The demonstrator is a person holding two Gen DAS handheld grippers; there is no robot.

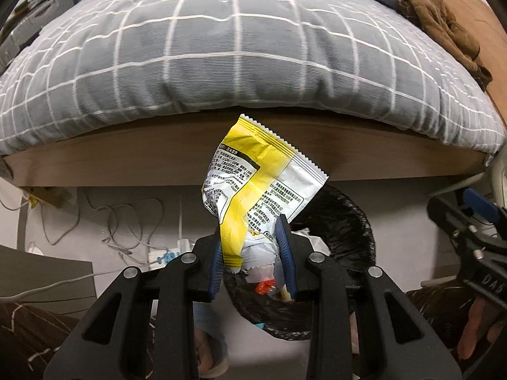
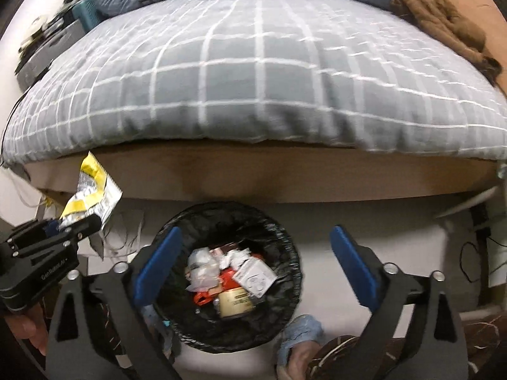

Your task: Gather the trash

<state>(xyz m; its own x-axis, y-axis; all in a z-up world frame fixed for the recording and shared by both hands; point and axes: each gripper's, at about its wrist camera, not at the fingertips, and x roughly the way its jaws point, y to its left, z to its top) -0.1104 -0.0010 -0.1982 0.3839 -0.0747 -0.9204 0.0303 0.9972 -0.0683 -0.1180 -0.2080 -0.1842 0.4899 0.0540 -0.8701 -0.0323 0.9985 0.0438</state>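
My left gripper [image 1: 253, 247] is shut on a crumpled yellow and silver snack wrapper [image 1: 253, 177] and holds it up in front of the bed frame, above and left of the bin. In the right wrist view the left gripper [image 2: 71, 226] and the wrapper [image 2: 92, 190] show at the left. A round trash bin with a black liner [image 2: 285, 234] stands on the floor below, with several pieces of trash [image 2: 231, 275] inside; its liner also shows in the left wrist view [image 1: 351, 221]. My right gripper [image 2: 253, 253] is open and empty, its fingers spread over the bin.
A bed with a grey checked quilt [image 1: 221, 47] and a wooden frame [image 1: 126, 164] fills the background. Brown cloth [image 1: 443, 22] lies at its right. Cables and a power strip [image 1: 152, 250] lie on the floor under the bed. A slippered foot [image 2: 301, 335] stands by the bin.
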